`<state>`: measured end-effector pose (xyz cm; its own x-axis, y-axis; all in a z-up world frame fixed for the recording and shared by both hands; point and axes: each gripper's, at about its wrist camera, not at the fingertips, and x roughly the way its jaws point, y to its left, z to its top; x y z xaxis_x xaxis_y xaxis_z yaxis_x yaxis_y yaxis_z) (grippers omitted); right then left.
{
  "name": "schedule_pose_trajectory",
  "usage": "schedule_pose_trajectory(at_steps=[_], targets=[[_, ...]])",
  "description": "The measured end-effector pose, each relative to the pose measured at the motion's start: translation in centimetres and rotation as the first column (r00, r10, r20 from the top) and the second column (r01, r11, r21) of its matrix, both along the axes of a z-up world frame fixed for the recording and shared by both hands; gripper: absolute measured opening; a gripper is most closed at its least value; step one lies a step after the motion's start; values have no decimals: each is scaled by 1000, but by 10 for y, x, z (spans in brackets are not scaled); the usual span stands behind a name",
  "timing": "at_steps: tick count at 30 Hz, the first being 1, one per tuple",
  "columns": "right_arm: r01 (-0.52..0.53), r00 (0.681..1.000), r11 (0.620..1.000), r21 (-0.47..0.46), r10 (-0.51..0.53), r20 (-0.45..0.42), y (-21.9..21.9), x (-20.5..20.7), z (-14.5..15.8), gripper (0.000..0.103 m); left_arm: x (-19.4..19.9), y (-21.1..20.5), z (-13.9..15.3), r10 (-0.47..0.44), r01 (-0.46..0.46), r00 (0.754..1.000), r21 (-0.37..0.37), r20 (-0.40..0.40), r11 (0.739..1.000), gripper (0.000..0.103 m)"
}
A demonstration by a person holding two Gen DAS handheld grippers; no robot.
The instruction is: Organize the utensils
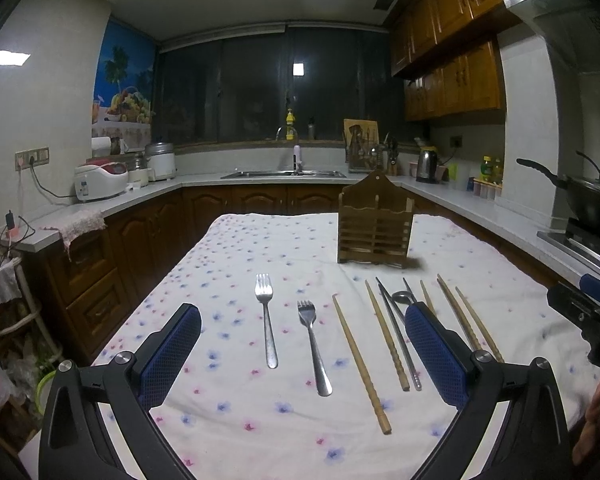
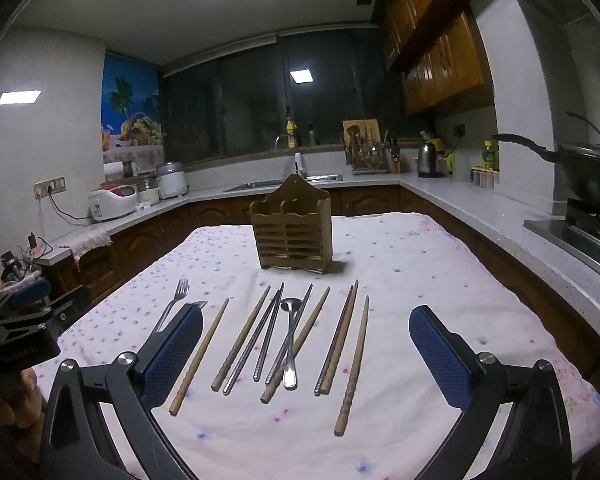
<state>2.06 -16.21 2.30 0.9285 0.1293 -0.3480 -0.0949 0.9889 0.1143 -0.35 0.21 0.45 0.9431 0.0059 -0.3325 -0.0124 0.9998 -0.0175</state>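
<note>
Left wrist view: my left gripper [image 1: 302, 344] hangs above a table draped in a white cloth [image 1: 236, 248] with small pink and blue flowers. Its two blue-padded fingers [image 1: 172, 352] are spread wide and hold nothing. Between them lie two metal forks, tines pointing away from me: one fork [image 1: 266, 320] nearer my left finger, the second fork [image 1: 314, 348] just right of it and a little closer to me. A long wooden chopstick [image 1: 360, 364] lies right of the forks, still between my fingers. More chopsticks sit near my right finger, which hides part of them. Beyond the fingertips, to the right, a wooden slatted holder [image 1: 374, 228] stands upright on the cloth. My other gripper shows at the far right edge.

In the right wrist view, my right gripper [image 2: 306, 340] is also wide open and empty, its blue pads [image 2: 440, 356] well apart. Between the fingers lies a loose row of wooden chopsticks [image 2: 242, 336] and metal chopsticks [image 2: 269, 332], with a metal spoon [image 2: 290, 344] in the middle, its bowl pointing away. The spoon seems to lie across a chopstick, though I cannot be sure. The wooden holder [image 2: 292, 232] stands straight ahead past the fingertips, its two compartments empty as far as I can see. Just beyond my left finger are the forks, one partly hidden by it.
</note>
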Motion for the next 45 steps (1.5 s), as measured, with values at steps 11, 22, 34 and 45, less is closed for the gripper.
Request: schedule_pose_trajectory(at_steps=[11,22,34,45], targets=[[-5,1000,1000,8,5,9,-2,-2,5,103,-2,1,1,-2,2,1000,1,5,1000,102],[-7,1000,1000,12,7,13,-2,-3,6,103,-2,-1,1,-3,3,1000,1,7,1000,102],[-6,1000,1000,16,5,7,-1,-2,7,103,0,-2,0,-8,8,1000,-5,-1,1000,102],[12,996,999,47,-7,-88,-14,29,14,103,50,4,7,-65,59,984,-41,-163,997,102]])
